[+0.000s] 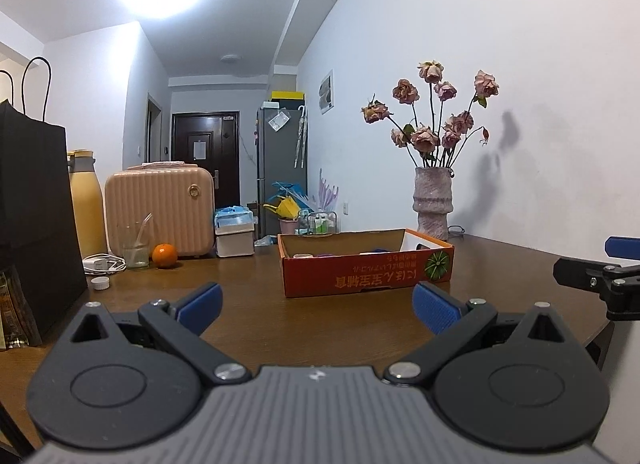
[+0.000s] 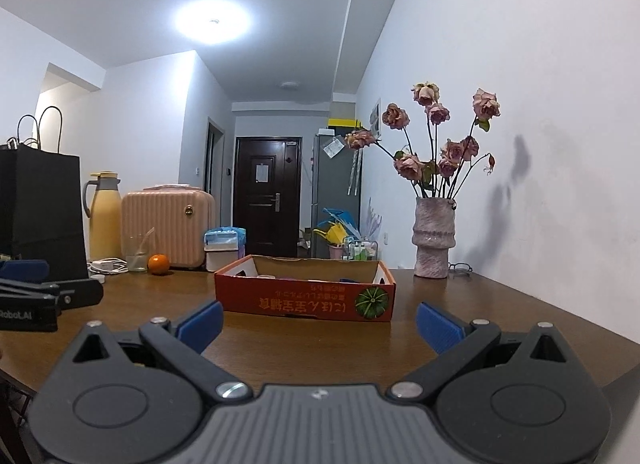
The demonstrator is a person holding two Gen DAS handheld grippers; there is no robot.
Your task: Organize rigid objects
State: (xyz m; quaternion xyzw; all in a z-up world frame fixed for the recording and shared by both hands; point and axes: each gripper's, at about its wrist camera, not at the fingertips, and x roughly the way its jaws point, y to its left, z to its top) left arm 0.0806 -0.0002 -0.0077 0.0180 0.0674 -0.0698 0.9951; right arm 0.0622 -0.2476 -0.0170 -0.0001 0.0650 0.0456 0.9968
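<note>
Along the left edge of the brown wooden desk point(image 1: 256, 324) stands one tall black paper bag with two loop handles point(image 1: 32, 199), and behind it one yellow insulated jug with a grey handle point(image 2: 105, 215). Next come one white charger with its coiled cable point(image 1: 102, 264), one small white round cap point(image 1: 100, 283), one clear drinking glass holding a clear rod point(image 1: 135, 244), one round orange fruit point(image 1: 164, 255), and one ribbed, hard-shell pink case with a gold round clasp point(image 1: 160, 211). Beside the case sits one white rectangular box topped with blue plastic point(image 1: 235, 232). Near the middle of the desk lies one shallow orange cardboard tray printed with a green squash point(image 1: 368, 268); small items rest inside it (their rims barely show, so no count is possible). Towards the far right corner, close to the wall, stands one rough, ridged pinkish ceramic vase of dried pink roses point(image 1: 434, 199), with one pair of thin-framed glasses point(image 2: 460, 266) just beside its base. The left gripper point(image 1: 318, 306) has its two blue-padded fingers spread wide, holding nothing; the right gripper point(image 2: 320, 322) is likewise spread wide and empty, both above the desk's near edge, facing the tray.
</note>
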